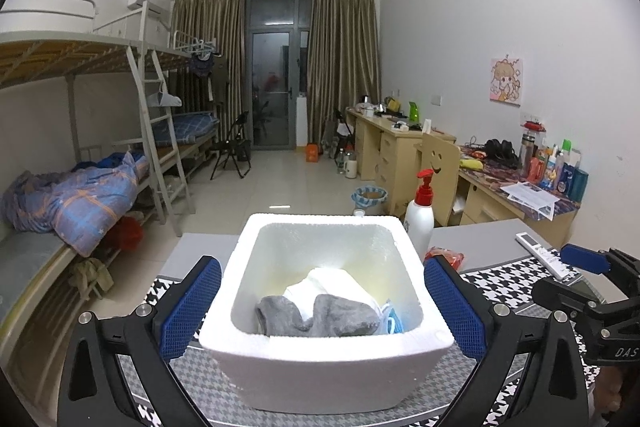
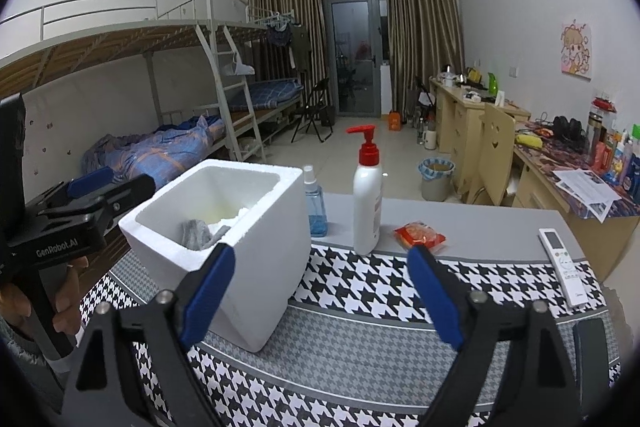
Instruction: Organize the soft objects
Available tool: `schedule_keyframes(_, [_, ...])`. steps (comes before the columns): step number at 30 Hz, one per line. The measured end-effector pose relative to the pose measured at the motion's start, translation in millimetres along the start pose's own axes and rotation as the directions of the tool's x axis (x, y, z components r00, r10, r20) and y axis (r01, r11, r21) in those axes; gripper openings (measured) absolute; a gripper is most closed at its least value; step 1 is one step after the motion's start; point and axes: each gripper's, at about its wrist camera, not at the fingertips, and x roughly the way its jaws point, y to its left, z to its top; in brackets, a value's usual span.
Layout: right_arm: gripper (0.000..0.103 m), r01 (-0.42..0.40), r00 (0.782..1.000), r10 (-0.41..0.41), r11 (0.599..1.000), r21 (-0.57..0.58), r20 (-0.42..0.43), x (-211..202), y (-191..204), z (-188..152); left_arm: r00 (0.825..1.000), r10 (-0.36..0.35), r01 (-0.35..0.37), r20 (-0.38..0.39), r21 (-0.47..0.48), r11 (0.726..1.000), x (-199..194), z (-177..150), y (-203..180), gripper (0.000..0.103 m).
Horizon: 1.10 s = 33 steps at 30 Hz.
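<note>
A white foam box (image 1: 320,371) stands on the houndstooth table cloth (image 2: 360,307). Inside it lie a grey fluffy sock (image 1: 320,315), a white cloth (image 1: 324,285) and a small blue-and-white item (image 1: 394,321) in the right corner. My left gripper (image 1: 323,263) is open wide, its blue pads flanking the box's near corners without visibly pressing on it. In the right wrist view the box (image 2: 256,267) shows the grey sock (image 2: 196,233), with the left gripper (image 2: 132,179) at its left side. My right gripper (image 2: 320,251) is open over the cloth, nothing between its fingers.
Behind the box stand a white pump bottle with a red head (image 2: 368,203) and a blue spray bottle (image 2: 316,207). A red snack packet (image 2: 420,235) and a white remote (image 2: 564,267) lie to the right. A hand (image 2: 68,291) holds the left gripper's handle. Bunk beds and desks lie beyond.
</note>
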Motion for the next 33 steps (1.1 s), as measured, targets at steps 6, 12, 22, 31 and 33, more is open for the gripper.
schedule_keyframes(6, [0.096, 0.018, 0.999, -0.018, 1.0, 0.012, 0.029, -11.2, -2.2, -2.9, 1.0, -0.001, 0.001, 0.014, -0.005, 1.0, -12.2, -5.0, -5.5, 0.102])
schedule_keyframes(12, [0.096, 0.016, 0.998, -0.015, 1.0, 0.0, 0.055, -24.5, 1.6, -5.4, 0.999, 0.011, -0.011, 0.035, 0.001, 1.0, -23.5, -7.0, -9.9, 0.102])
schedule_keyframes(22, [0.1, 0.014, 0.991, -0.008, 0.999, -0.045, 0.136, -49.3, 15.0, -12.5, 0.997, 0.03, -0.028, 0.073, -0.019, 0.999, -41.6, -14.4, -9.7, 0.102])
schedule_keyframes(31, [0.1, 0.013, 0.983, -0.007, 0.999, -0.031, 0.182, -58.5, 14.0, -20.5, 0.994, 0.016, -0.017, 0.112, 0.005, 1.0, -54.8, -25.6, -14.7, 0.102])
schedule_keyframes(33, [0.101, 0.017, 0.983, -0.013, 1.0, -0.025, 0.182, -57.9, 13.1, -22.5, 0.992, 0.014, -0.014, 0.127, 0.007, 1.0, -56.1, -30.3, -15.5, 0.102])
